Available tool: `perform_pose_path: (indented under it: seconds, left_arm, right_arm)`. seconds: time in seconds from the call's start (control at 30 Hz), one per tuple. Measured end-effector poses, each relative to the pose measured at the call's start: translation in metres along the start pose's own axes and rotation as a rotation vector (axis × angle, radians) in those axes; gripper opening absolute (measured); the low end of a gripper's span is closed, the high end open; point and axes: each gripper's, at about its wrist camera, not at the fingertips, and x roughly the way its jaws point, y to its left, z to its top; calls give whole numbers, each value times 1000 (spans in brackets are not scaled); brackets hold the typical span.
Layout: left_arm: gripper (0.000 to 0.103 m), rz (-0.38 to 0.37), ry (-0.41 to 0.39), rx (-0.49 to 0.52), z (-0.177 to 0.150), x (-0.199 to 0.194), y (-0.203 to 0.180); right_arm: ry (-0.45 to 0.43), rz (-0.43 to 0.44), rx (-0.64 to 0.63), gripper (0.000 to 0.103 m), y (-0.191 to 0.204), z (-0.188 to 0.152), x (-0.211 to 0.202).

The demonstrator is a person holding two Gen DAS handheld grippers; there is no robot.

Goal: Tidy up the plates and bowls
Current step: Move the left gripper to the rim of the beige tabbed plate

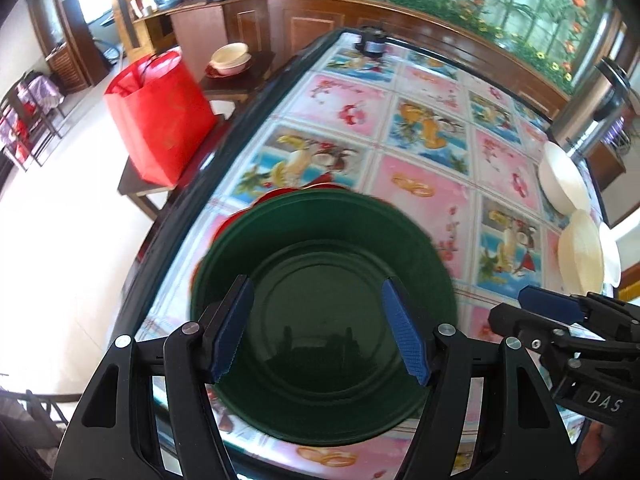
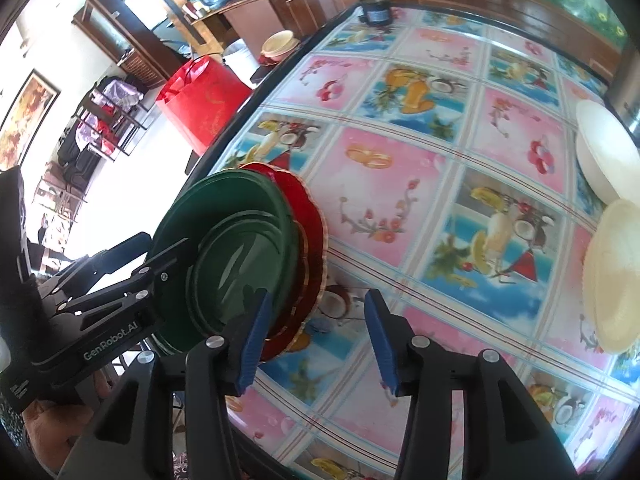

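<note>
The green plate (image 1: 324, 312) lies on top of a red scalloped plate (image 2: 308, 240) near the desk's (image 1: 424, 208) left edge. Above the green plate, the left tool (image 1: 322, 332) hangs with its jaws apart and nothing between them. Just right of that plate, the right tool (image 2: 318, 340) is likewise parted and empty. Well right of the green plate sit a white bowl (image 2: 604, 152) and a cream plate (image 2: 616, 280).
</note>
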Motion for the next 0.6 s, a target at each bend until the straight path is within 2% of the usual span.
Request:
perform_pose_path:
  seconds: [0.27, 0.6]
  left_arm:
    - [68, -50, -4, 92, 12, 2, -53]
    - [67, -122, 13, 236, 21, 13, -144]
  right_arm:
    - [-24, -36, 100, 49, -48, -12, -20]
    - [-67, -86, 250, 50, -118, -37, -55]
